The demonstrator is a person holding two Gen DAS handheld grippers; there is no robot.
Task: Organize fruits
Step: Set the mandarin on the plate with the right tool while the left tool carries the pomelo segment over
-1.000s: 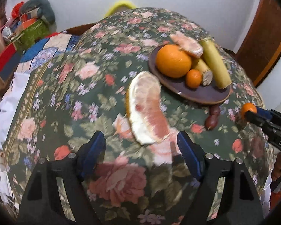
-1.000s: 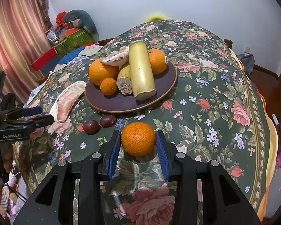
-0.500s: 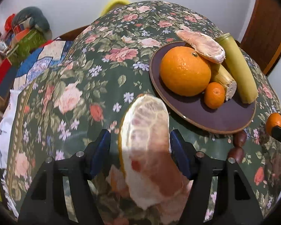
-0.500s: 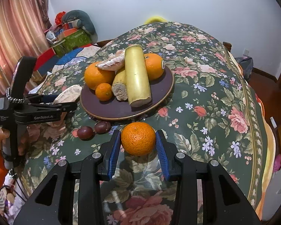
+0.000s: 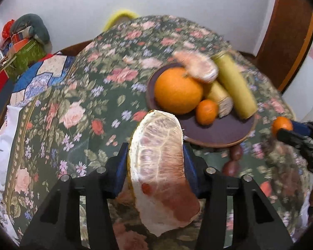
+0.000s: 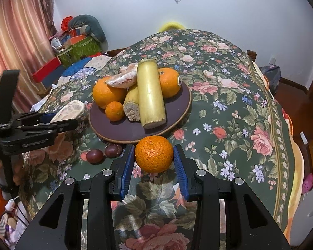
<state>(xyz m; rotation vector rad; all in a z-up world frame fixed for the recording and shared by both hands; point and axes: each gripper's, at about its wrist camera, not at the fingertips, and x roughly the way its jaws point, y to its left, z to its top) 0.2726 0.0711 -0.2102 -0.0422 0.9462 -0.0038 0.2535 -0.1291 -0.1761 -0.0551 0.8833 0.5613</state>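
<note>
Left gripper (image 5: 156, 162) fingers clamp pomelo wedge (image 5: 159, 162) mid-body: soft, tears easily. Right gripper (image 6: 154, 162) clamps mandarin (image 6: 154, 153): firm, light.

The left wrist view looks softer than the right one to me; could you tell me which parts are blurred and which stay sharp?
Left wrist view: the plate and its large orange smear with motion blur, while the pomelo wedge in the left tongs is crisp. Right wrist view: sharp throughout, including the mandarin in the right tongs.
</note>
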